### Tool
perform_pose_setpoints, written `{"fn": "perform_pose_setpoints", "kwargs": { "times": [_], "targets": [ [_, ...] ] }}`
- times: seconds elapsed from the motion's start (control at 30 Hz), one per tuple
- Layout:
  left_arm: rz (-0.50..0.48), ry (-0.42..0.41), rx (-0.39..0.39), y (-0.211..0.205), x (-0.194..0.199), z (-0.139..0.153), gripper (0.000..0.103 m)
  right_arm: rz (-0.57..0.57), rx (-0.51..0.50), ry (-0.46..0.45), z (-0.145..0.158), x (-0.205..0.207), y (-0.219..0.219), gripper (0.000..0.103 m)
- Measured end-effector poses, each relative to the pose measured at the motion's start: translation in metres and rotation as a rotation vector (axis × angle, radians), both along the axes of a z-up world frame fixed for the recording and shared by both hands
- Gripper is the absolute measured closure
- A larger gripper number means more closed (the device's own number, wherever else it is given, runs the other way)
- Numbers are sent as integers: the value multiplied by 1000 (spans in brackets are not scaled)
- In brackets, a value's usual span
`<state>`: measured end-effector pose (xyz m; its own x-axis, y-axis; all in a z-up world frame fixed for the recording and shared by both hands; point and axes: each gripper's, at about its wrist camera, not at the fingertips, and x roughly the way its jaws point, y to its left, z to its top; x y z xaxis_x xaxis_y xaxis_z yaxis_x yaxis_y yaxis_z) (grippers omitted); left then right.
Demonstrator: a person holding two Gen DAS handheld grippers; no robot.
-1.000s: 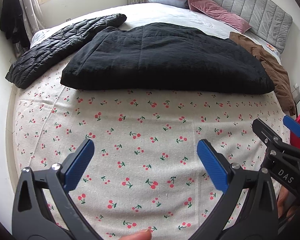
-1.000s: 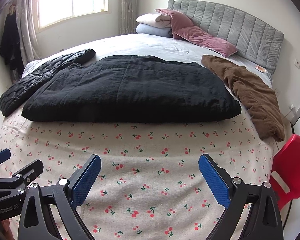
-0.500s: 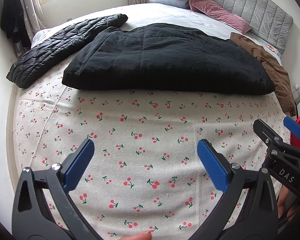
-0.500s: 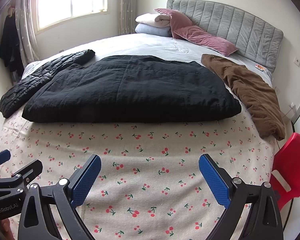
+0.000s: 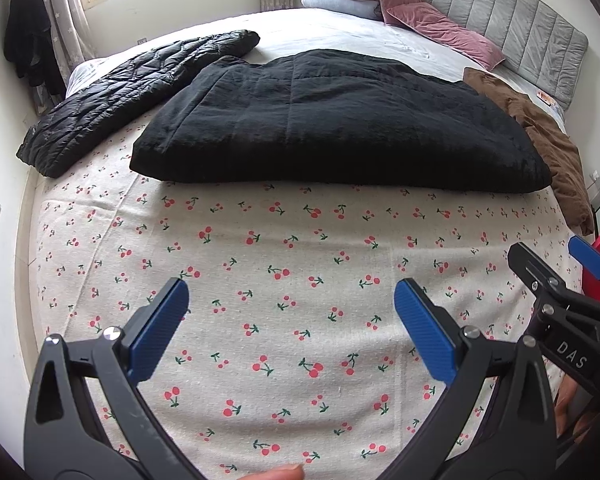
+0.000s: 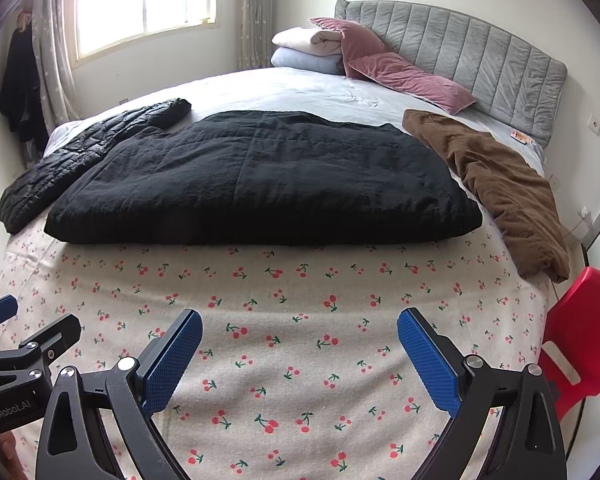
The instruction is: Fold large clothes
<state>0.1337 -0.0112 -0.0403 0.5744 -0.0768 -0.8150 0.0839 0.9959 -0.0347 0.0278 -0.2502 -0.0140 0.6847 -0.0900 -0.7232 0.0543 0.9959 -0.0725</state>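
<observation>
A large black quilted garment [image 5: 332, 120] lies folded flat across the middle of the bed; it also shows in the right wrist view [image 6: 268, 180]. A black puffer jacket [image 5: 128, 92] lies to its left, also seen in the right wrist view [image 6: 84, 156]. A brown garment [image 6: 496, 184] lies crumpled to its right, also in the left wrist view [image 5: 548, 136]. My left gripper [image 5: 292, 324] is open and empty above the cherry-print sheet [image 5: 300, 260], short of the black garment. My right gripper [image 6: 298, 348] is open and empty beside it.
Pink pillows [image 6: 400, 72] and folded blankets [image 6: 308, 48] sit by the grey headboard [image 6: 480, 56]. A red chair [image 6: 572, 328] stands at the bed's right corner. Dark clothes [image 6: 16, 80] hang by the curtain at the window on the left.
Both grippers have barely shifted, with the view tilting slightly upward; both stay open and empty. The garments have not moved.
</observation>
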Motion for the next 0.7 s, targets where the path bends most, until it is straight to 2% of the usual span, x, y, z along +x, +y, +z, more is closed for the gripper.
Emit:
{"fn": "perform_pose_setpoints", "kwargs": {
  "times": [0.7],
  "targets": [
    [-2,5,16,-2,-1,-1,1,-4,0,-3,1,-4,-2,4]
  ]
}}
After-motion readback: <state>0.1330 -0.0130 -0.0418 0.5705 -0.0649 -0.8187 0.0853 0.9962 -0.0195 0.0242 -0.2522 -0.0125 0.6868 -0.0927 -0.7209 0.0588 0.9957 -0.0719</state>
